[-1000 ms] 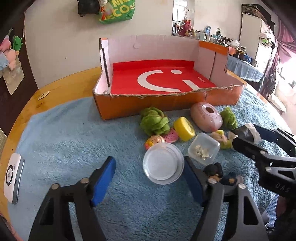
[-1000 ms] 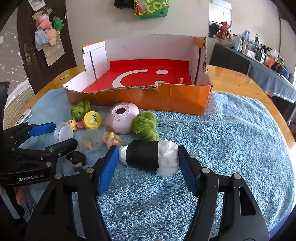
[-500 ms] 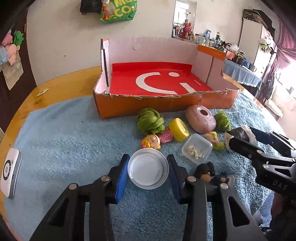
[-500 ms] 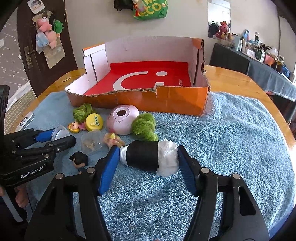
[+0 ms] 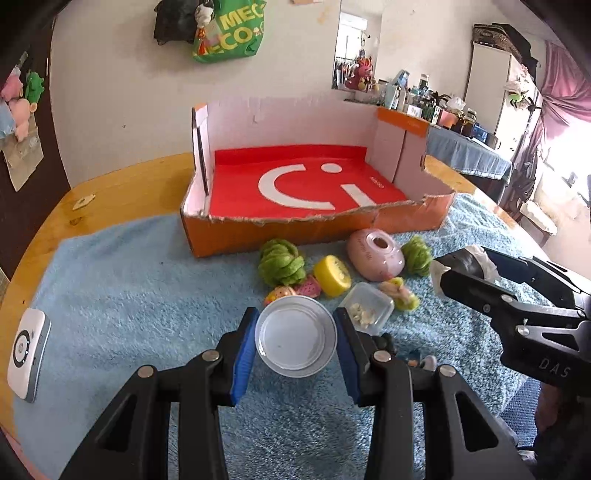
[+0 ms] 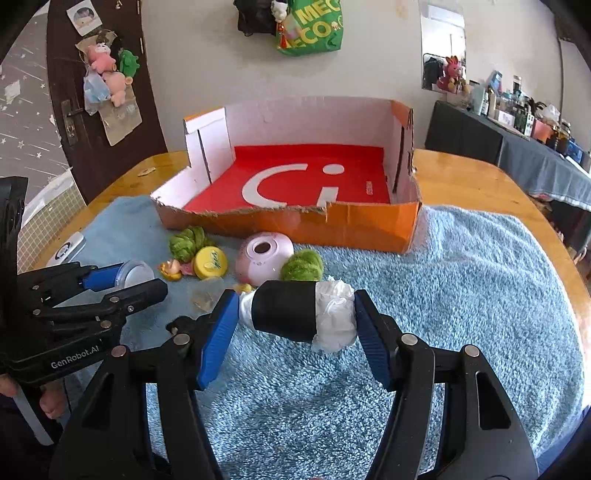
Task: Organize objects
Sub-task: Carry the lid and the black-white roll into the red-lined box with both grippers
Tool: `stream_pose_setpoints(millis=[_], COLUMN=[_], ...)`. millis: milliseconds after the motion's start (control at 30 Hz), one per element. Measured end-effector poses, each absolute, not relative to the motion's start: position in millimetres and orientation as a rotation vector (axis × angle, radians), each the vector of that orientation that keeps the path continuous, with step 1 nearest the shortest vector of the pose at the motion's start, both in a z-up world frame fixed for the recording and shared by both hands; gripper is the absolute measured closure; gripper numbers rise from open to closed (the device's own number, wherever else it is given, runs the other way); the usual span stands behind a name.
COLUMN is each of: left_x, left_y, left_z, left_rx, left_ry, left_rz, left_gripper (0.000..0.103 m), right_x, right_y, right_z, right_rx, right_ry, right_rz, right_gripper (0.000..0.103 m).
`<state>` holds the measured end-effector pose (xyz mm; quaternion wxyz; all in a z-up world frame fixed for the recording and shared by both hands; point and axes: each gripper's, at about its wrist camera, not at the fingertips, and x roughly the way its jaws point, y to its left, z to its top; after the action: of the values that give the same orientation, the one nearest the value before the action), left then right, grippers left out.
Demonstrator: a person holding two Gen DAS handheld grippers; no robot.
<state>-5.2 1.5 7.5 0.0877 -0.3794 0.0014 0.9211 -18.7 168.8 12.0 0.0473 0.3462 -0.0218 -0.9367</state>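
While both grippers clamp, left gripper (image 5: 295,339) on clear lid (image 5: 295,338), "GenRobot.AI"-marked; right gripper (image 6: 295,317) on black roll (image 6: 286,312).

Small dark-haired doll figure (image 5: 413,356) largely hidden behind the left gripper (image 5: 295,341); green hanging bag (image 6: 314,27) cut off by the top edge.

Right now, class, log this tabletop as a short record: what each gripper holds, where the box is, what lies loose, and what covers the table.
left gripper: closed on the clear round lid
right gripper: closed on the black roll with white wrapping, gripped end to end
box: orange cardboard, red floor, nothing inside, beyond the loose items
loose items: two green yarn bundles, yellow cap, pink round pot, small clear tub, small toy figures
surface: blue towel over a wooden table
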Motion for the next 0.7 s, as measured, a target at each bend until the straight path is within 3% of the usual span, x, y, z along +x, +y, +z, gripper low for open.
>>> stream_pose_setpoints(millis=[700], left_x=[-24.9], left_y=[10.9], left_z=[45.9], left_rx=[-1.015], left_ry=[0.015], left_rz=[2.799], left_gripper=[0.061], right_x=[-40.5], right_y=[175.9], right_z=[44.3], right_rx=[0.971], right_ry=[-0.064], right_rz=[-2.858], right_gripper=[0.042])
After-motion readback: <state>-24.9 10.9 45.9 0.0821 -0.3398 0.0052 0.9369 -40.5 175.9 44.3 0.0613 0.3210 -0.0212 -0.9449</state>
